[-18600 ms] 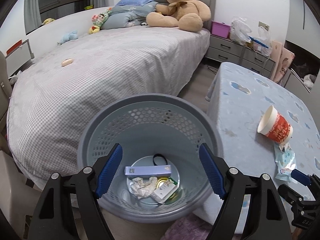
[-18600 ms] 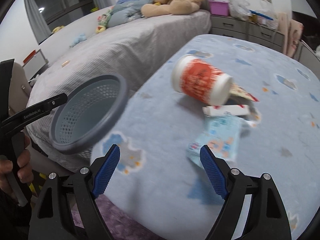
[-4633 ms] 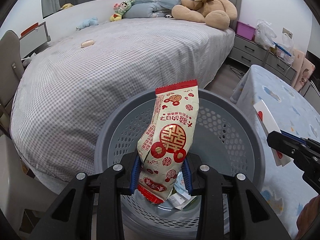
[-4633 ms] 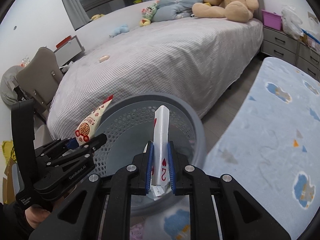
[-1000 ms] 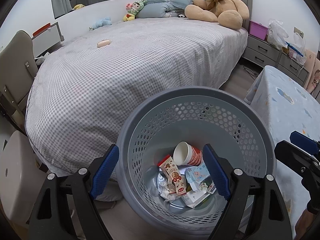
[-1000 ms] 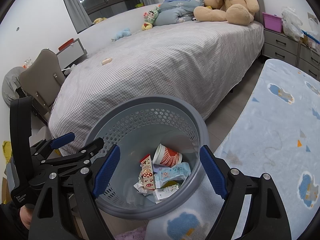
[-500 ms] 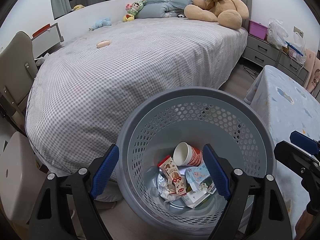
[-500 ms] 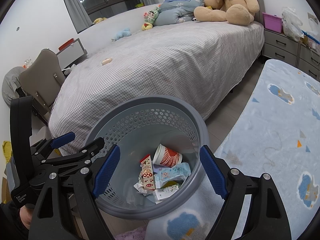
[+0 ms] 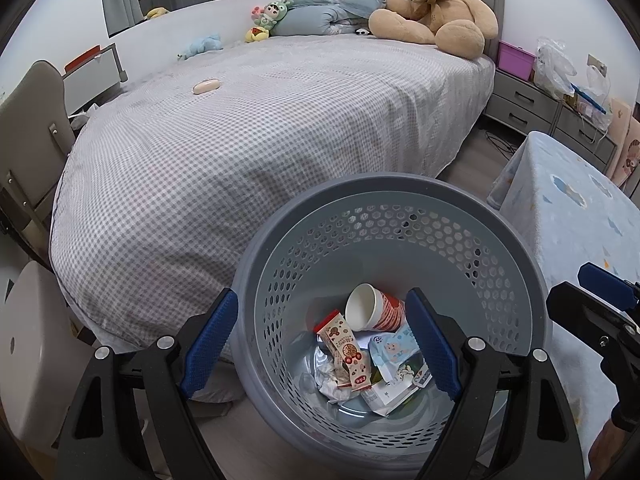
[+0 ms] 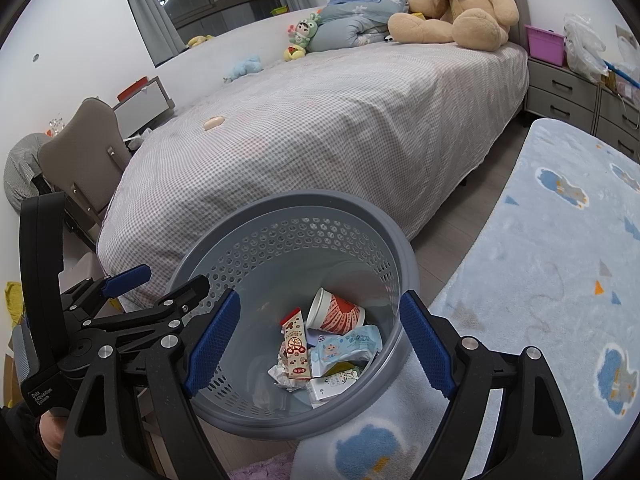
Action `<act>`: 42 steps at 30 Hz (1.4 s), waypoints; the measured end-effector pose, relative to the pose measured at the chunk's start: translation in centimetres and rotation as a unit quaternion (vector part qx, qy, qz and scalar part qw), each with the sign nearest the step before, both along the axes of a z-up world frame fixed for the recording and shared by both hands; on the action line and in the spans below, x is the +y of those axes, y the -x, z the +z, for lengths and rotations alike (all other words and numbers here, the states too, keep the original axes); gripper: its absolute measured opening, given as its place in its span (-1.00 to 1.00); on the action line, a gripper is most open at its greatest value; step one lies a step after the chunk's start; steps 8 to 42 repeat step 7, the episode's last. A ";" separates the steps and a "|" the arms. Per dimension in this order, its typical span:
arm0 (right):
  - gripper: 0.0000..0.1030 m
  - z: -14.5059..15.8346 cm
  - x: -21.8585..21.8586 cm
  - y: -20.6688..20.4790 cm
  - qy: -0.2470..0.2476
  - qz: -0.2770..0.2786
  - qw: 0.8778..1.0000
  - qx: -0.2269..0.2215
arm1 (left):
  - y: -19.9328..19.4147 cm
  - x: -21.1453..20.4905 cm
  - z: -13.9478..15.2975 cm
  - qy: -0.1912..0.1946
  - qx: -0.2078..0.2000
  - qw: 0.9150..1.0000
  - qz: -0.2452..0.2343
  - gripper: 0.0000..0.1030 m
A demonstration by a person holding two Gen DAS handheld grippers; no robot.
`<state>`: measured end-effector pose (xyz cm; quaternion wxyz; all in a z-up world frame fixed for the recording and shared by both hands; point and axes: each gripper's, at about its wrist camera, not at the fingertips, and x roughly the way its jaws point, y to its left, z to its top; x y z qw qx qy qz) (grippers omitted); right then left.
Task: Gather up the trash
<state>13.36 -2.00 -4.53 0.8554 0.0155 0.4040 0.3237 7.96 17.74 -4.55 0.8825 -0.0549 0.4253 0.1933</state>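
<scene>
One round grey perforated plastic waste basket (image 9: pixel 390 216) is standing upright on the floor, mouth facing up, between the bed with the grey checked cover (image 9: pixel 260 132) and the table under a light blue cloud-print cloth (image 10: pixel 560 260); its rim is looking just beside the cloth edge, touching or not I cannot tell. All the trash is lying at the basket bottom. One red-and-white paper cup (image 9: pixel 374 307) is lying on its side, long axis running left-right in the left wrist view, open mouth pointing left toward the bed. One long red-and-cream snack wrapper (image 9: pixel 346 354) is lying beside the cup, long axis running from the cup side down toward the cameras, red-edged end nearer the cup. One light blue wipes packet (image 10: pixel 346 346) is lying under the cup. One white crumpled tissue (image 9: pixel 328 380) and flat white card pieces (image 10: pixel 334 386) are partly buried; their count is hard to make out.

Left gripper (image 9: pixel 318 340) is hovering over the basket, jaws spread wide, holding nothing. Right gripper (image 10: pixel 320 344) is doing the same, wide apart and empty. In the left wrist view the right gripper is cut off at the frame edge. One big tan teddy bear (image 9: pixel 434 8) is sitting at the headboard.
</scene>
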 end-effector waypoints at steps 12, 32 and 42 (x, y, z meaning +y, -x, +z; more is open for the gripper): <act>0.58 0.0 0.0 0.0 0.000 0.000 1.000 0.000 | 0.1 0.3 0.0 0.000 0.000 1.000 0.003 0.59; 0.58 0.0 0.0 0.0 0.000 0.000 1.000 0.000 | 0.1 0.3 0.0 0.000 0.000 1.000 0.003 0.59; 0.58 0.0 0.0 0.0 0.000 0.000 1.000 0.000 | 0.1 0.3 0.0 0.000 0.000 1.000 0.003 0.59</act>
